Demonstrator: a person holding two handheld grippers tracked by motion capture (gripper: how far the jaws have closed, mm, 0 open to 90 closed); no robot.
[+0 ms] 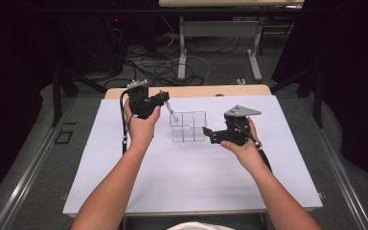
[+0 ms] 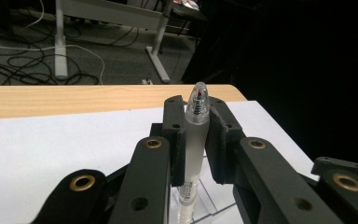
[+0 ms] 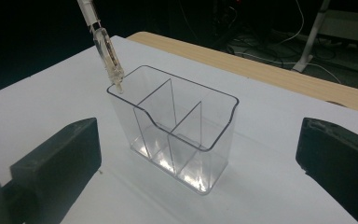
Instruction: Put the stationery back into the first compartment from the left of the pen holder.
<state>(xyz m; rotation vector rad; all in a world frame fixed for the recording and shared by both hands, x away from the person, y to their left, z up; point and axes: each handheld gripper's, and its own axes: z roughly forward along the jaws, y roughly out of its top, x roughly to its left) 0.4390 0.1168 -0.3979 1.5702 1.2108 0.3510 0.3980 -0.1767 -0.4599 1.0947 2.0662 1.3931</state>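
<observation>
The left gripper [image 1: 159,98] is clenched on a clear pen [image 2: 193,144], tip at the rim of the clear organizer [image 3: 182,140] mid-tabletop, not yet inside; right gripper [image 1: 211,135] released, holding nothing
</observation>
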